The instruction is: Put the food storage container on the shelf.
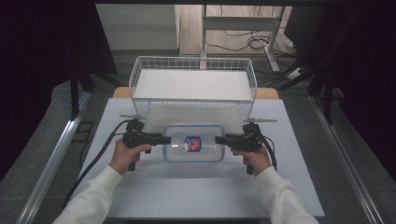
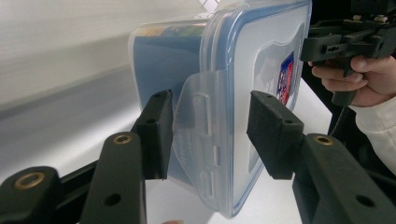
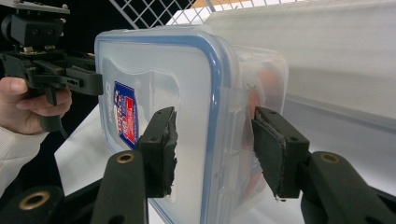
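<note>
A clear lidded container (image 1: 193, 143) is set on the white table (image 1: 154, 196), its long axis running from 9 to 3 o'clock. The left gripper (image 2: 210, 133) and right gripper (image 3: 215, 151) straddle its end latches, jaws parted. A red-and-blue label (image 1: 192, 143) is seen on the lid; its writing appears illegible.
</note>
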`<state>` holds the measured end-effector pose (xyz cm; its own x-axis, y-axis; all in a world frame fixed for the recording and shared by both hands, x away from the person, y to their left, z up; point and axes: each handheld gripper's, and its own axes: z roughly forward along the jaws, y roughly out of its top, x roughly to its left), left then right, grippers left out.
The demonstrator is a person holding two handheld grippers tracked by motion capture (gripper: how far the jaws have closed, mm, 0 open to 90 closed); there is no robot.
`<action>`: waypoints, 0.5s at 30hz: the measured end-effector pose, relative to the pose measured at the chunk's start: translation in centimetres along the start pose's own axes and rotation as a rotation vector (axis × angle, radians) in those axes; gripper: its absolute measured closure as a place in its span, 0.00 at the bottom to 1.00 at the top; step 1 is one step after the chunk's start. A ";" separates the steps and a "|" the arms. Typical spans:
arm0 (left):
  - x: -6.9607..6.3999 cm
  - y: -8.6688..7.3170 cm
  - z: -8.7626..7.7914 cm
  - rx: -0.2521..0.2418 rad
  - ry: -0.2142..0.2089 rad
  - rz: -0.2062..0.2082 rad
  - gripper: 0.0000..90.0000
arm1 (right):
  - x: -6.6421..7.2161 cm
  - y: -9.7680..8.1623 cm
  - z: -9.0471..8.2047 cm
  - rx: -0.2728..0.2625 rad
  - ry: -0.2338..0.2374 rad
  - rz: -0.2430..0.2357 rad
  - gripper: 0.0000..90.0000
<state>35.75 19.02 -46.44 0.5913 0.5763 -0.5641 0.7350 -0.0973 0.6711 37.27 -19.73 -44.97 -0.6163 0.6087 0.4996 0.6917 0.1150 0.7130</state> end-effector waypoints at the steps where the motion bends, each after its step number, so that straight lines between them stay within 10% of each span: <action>1: 0.2 0.1 0.1 0.001 -0.001 0.001 0.57 | -0.2 0.1 0.1 -0.002 -0.002 0.001 0.56; 15: 3.1 0.5 2.6 0.005 0.015 -0.020 0.57 | -3.0 0.8 2.6 0.033 -0.029 0.012 0.55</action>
<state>38.83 18.64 -49.06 0.5716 0.5903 -0.5699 0.7481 -0.0896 0.6575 40.66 -19.47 -47.15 -0.5969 0.6324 0.4939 0.7115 0.1326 0.6901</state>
